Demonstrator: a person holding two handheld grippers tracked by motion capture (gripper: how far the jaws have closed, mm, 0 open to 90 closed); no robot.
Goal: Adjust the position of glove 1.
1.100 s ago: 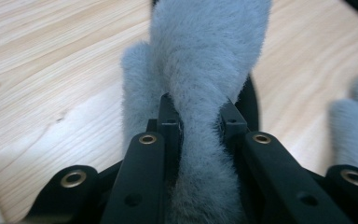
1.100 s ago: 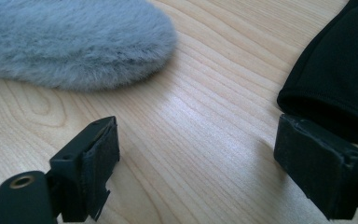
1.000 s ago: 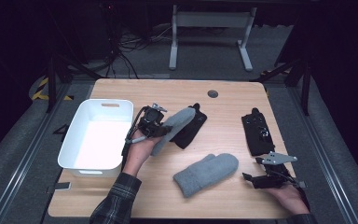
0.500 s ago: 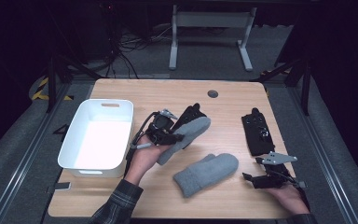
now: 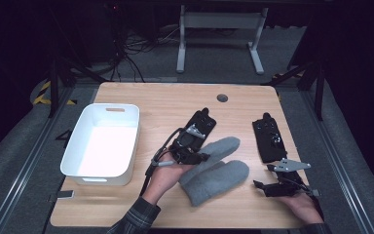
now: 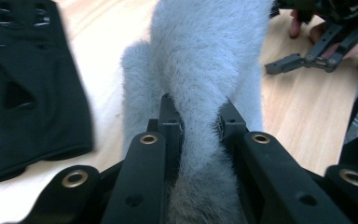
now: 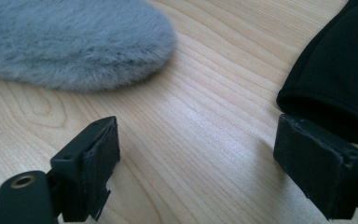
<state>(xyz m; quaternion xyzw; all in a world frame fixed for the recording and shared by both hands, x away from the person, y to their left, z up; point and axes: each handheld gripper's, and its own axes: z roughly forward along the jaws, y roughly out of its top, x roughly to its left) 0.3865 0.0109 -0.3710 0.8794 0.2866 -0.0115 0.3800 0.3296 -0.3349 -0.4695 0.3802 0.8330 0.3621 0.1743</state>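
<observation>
A grey mitten [image 5: 220, 148] is pinched by the left gripper [image 5: 191, 155]; the right gripper [image 5: 263, 187] is spread above the wooden table [image 5: 165, 105].

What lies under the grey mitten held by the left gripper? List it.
Under the held grey mitten lie the second grey mitten and bare table. Where they overlap, the lower mitten's surface is covered and cannot be seen.

We count two grey fuzzy mittens — one [image 5: 222, 147] resting partly on the other [image 5: 214, 180] — and two black gloves, one [image 5: 198, 127] near the middle and one [image 5: 269, 138] to the right. There is one white bin [image 5: 102, 144] on one worktop [image 5: 175, 100] — and two hand-held grippers, left [image 5: 191, 157] and right [image 5: 268, 187].
</observation>
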